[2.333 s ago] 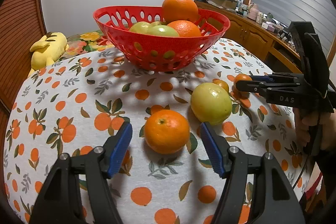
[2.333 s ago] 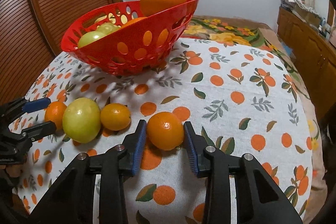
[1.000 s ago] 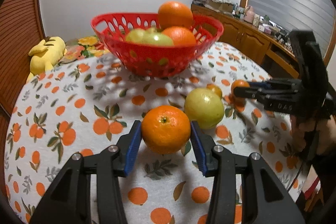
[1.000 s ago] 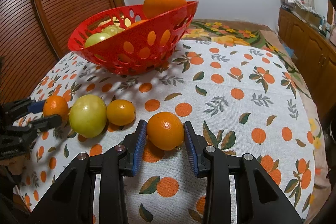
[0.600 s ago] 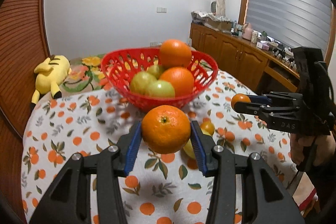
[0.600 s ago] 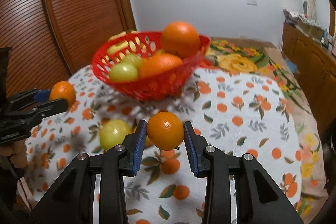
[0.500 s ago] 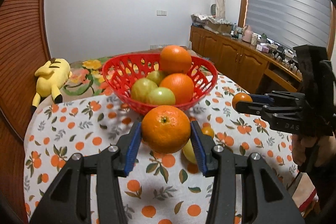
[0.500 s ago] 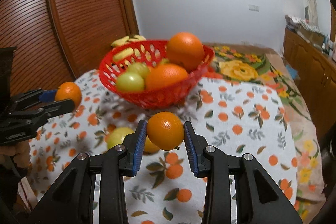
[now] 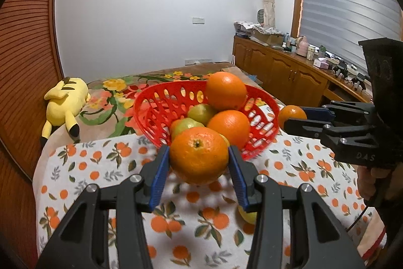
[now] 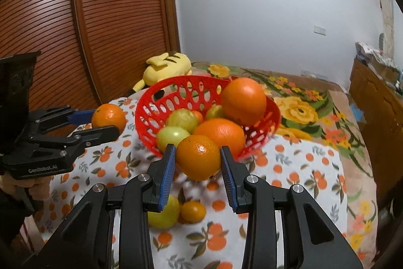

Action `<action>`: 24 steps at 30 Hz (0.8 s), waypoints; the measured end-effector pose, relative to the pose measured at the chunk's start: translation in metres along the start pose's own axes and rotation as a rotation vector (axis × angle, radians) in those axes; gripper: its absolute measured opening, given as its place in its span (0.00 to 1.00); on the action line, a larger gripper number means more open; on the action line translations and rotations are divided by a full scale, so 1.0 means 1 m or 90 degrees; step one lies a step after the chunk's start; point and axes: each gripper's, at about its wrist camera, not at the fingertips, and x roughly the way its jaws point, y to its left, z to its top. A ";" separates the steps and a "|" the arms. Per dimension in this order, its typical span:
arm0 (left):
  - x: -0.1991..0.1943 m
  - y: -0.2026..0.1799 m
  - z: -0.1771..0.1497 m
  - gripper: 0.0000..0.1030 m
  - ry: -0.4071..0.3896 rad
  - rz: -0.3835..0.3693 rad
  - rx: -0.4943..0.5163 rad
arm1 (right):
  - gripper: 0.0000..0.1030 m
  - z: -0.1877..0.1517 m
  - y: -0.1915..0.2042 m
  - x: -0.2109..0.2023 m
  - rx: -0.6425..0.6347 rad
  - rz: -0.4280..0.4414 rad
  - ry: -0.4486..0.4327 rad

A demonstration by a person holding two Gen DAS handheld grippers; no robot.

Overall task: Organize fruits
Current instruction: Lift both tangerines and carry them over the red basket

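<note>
In the left wrist view, the left gripper (image 9: 199,177) at lower centre clamps a round, dimpled orange with a small dark stem scar (image 9: 199,158) between its blue pads, held in the air above the tablecloth printed with oranges and leaves (image 9: 100,168). In the right wrist view, the right gripper (image 10: 199,174) likewise grips a smaller glossy orange (image 10: 198,157) at the frame's centre, off the cloth. On the cloth below, at lower centre-left, a yellow-green round fruit (image 10: 165,214) touches a small orange tangerine (image 10: 192,211). Further back, mid-frame, stands a red perforated plastic basket (image 10: 176,90) holding two large oranges, one riding on top of the pile at the right rim, and several green fruits. Behind it, upper left of the basket, lies a yellow plush toy (image 10: 167,64).
</note>
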 end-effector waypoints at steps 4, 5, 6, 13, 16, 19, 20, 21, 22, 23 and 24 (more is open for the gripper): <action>0.019 0.011 0.012 0.44 0.009 0.005 -0.003 | 0.34 0.012 -0.002 0.020 -0.016 0.005 0.010; 0.025 0.013 0.015 0.44 0.011 0.007 -0.003 | 0.34 0.015 -0.003 0.028 -0.020 0.007 0.015; 0.031 0.016 0.019 0.44 0.015 0.008 -0.002 | 0.34 0.018 -0.004 0.032 -0.022 0.008 0.017; 0.066 0.032 0.037 0.44 0.026 0.016 0.000 | 0.34 0.029 -0.014 0.069 -0.027 0.024 0.038; 0.077 0.034 0.042 0.44 0.029 0.017 0.005 | 0.34 0.034 -0.016 0.083 -0.031 0.033 0.046; 0.088 0.037 0.046 0.44 0.032 0.017 0.007 | 0.34 0.039 -0.017 0.093 -0.038 0.039 0.051; 0.091 0.038 0.047 0.44 0.033 0.017 0.006 | 0.34 0.042 -0.017 0.097 -0.041 0.043 0.052; 0.093 0.038 0.047 0.44 0.033 0.016 0.005 | 0.34 0.044 -0.017 0.099 -0.043 0.045 0.053; 0.096 0.039 0.047 0.44 0.035 0.015 0.004 | 0.34 0.046 -0.017 0.102 -0.044 0.047 0.054; 0.098 0.039 0.047 0.44 0.036 0.015 0.004 | 0.34 0.048 -0.017 0.104 -0.047 0.048 0.055; 0.100 0.040 0.045 0.44 0.038 0.015 0.002 | 0.34 0.049 -0.016 0.106 -0.048 0.048 0.056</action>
